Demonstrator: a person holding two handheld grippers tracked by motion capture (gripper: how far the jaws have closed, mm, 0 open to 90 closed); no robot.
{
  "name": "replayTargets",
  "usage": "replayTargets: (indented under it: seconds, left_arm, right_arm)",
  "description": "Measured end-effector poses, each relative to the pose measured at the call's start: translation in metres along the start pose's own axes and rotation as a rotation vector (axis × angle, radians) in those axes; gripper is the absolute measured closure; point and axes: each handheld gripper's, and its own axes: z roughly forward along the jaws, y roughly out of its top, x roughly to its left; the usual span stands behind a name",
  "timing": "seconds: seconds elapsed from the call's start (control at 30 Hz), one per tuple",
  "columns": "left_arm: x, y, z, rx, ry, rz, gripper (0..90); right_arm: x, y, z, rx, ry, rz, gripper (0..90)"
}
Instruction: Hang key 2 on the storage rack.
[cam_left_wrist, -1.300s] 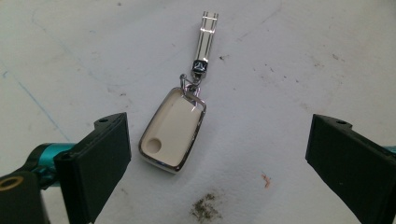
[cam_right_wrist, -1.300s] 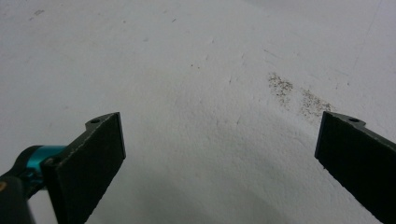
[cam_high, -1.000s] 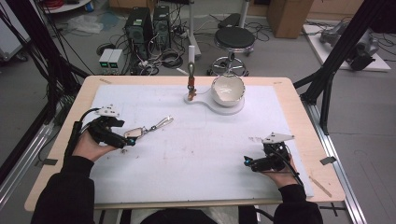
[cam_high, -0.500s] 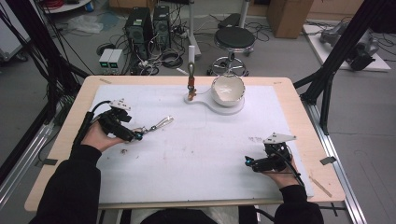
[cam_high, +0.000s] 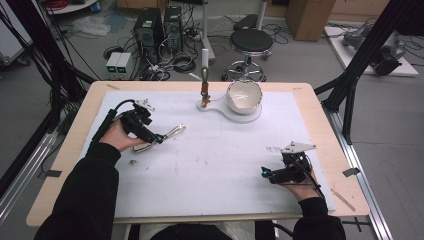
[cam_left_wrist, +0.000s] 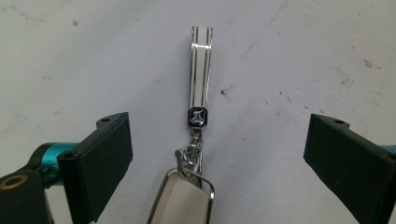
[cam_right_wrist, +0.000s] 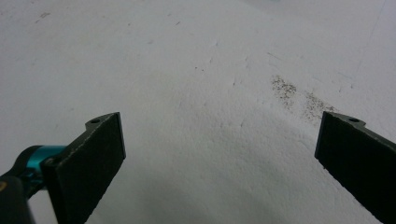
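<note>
On the white mat: a shiny metal keychain with a flat striped bar, a small dark emblem and a ring link lies flat at the table's left side, its bar pointing away from the left gripper.
Left gripper: jaws spread wide, one on each side of the keychain in the left gripper view, touching nothing; the link and a rounded metal loop sit between them, low in that view.
Right gripper: the right gripper rests low at the right front of the mat, jaws wide apart over bare, speckled surface, holding nothing.
Far edge: a white ceramic bowl on a white base with a slim upright post, well apart from the keychain.
Progress: judged early; the approach looks made, but no grip is closed yet.
Left to do: closing on the keychain, lifting it, and carrying it wherever it belongs, possibly toward the post or bowl.
</note>
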Motion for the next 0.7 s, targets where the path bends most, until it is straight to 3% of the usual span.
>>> replayTargets:
  seconds: [0.17, 0.37, 0.7]
  left_arm:
    - [0.0, 0.014, 0.013, 0.017, -0.011, 0.014, 11.7]
    - [0.001, 0.026, 0.036, 0.094, -0.025, 0.024, 13.9]
    - [0.007, 0.043, 0.06, 0.147, -0.039, 0.001, 18.8]
  right_arm:
    - [-0.001, 0.0, -0.001, -0.006, 0.001, 0.002, 0.9]
    - [-0.001, 0.001, -0.001, -0.01, -0.004, 0.003, 0.9]
    - [0.001, 0.001, -0.002, -0.016, 0.006, 0.0, 0.9]
